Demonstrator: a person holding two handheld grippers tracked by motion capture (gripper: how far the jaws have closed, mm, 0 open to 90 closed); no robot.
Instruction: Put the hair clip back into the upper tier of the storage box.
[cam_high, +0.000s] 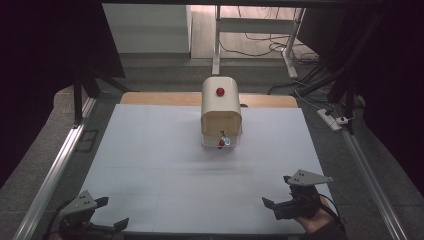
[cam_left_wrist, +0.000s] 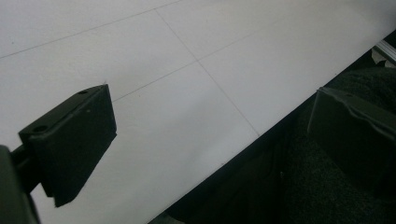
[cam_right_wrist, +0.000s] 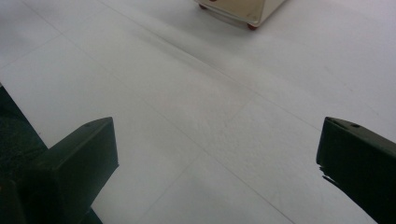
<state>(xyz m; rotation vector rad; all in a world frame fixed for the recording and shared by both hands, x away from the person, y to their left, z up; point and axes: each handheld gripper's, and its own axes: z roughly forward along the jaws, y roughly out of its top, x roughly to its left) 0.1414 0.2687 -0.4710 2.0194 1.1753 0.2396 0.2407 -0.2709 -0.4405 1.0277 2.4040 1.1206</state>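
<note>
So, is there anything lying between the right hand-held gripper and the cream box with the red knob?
No. In the high view, only bare white table lies between the right hand-held gripper and the cream box.

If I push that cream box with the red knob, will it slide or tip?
The cream box probably rolls rather than tips: the right gripper view shows small red feet or wheels underneath. It looks rigid and taller than wide, so a high push might rock it. The rounded top likely offers poor grip.
</note>
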